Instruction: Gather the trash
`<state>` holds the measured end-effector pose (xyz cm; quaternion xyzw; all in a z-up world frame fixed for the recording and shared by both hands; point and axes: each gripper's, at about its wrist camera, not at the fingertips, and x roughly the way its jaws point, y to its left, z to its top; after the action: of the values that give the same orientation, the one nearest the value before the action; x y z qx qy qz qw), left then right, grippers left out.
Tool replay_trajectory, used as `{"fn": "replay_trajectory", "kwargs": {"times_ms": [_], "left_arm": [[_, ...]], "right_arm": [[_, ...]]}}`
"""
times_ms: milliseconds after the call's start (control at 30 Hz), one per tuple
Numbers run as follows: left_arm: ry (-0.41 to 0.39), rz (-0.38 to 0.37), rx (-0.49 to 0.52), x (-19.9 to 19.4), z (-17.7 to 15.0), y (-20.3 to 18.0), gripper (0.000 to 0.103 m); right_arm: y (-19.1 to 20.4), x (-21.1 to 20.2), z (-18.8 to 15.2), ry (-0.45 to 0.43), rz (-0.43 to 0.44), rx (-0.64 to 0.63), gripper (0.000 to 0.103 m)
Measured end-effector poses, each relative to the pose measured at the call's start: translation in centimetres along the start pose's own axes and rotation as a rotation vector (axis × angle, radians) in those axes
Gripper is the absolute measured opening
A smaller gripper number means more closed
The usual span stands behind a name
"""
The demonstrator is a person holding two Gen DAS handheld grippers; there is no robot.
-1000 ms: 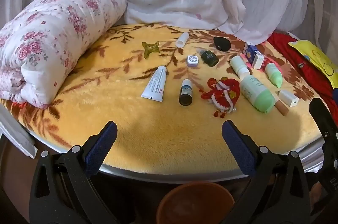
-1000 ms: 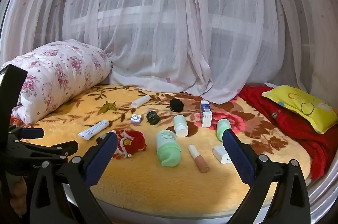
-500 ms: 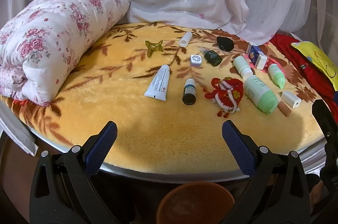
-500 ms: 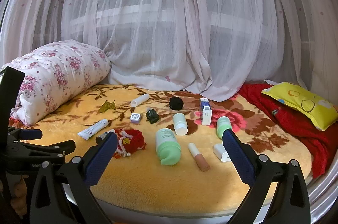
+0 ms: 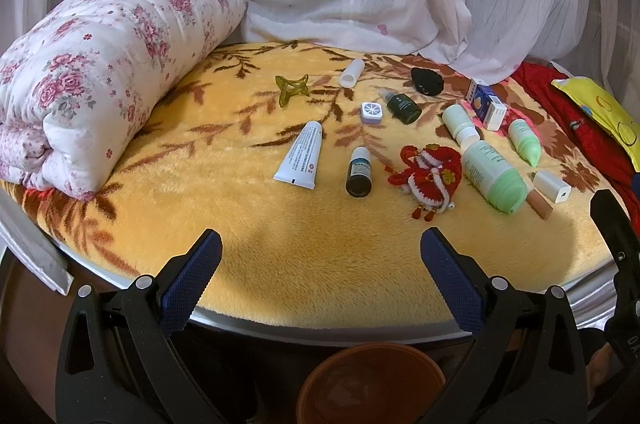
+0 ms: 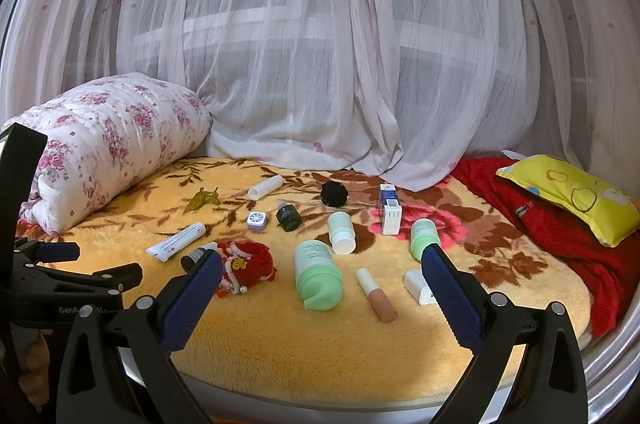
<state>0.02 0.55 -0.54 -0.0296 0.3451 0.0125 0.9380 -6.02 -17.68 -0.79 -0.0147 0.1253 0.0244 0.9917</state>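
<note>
Both the left gripper (image 5: 320, 276) and right gripper (image 6: 320, 288) are hovering agape, empty, before the bed (image 5: 280, 256). The tube (image 5: 300, 156) is lying mid-bed: light, squashy, likely best pinched across its flat body.

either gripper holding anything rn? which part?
Nothing held. Left gripper and right gripper both have jaws wide open, short of the items on the blanket.

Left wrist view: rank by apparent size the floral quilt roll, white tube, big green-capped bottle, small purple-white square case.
1. floral quilt roll, by far the largest.
2-3. big green-capped bottle and white tube: similar length, bottle fatter; too close to rank firmly.
4. small purple-white square case, smallest, though it lies farther from the camera.
</note>
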Motion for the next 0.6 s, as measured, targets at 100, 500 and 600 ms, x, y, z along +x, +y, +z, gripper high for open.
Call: {"fn": "replay_trajectory", "kwargs": {"times_ms": [100, 500, 600], "left_arm": [[0.000, 0.001, 0.001, 0.00, -0.01, -0.02, 0.097], [0.002, 0.003, 0.002, 0.03, -0.01, -0.08, 0.097], [0.002, 0.002, 0.001, 0.03, -0.01, -0.04, 0.097]], "right_arm": [[-0.05, 0.04, 0.00, 0.001, 0.001, 0.001, 0.098], [-0.02, 0.09, -0.05, 0.005, 0.001, 0.002, 0.098], [-0.15, 0.12, -0.38, 0.003, 0.000, 0.003, 0.098]]}}
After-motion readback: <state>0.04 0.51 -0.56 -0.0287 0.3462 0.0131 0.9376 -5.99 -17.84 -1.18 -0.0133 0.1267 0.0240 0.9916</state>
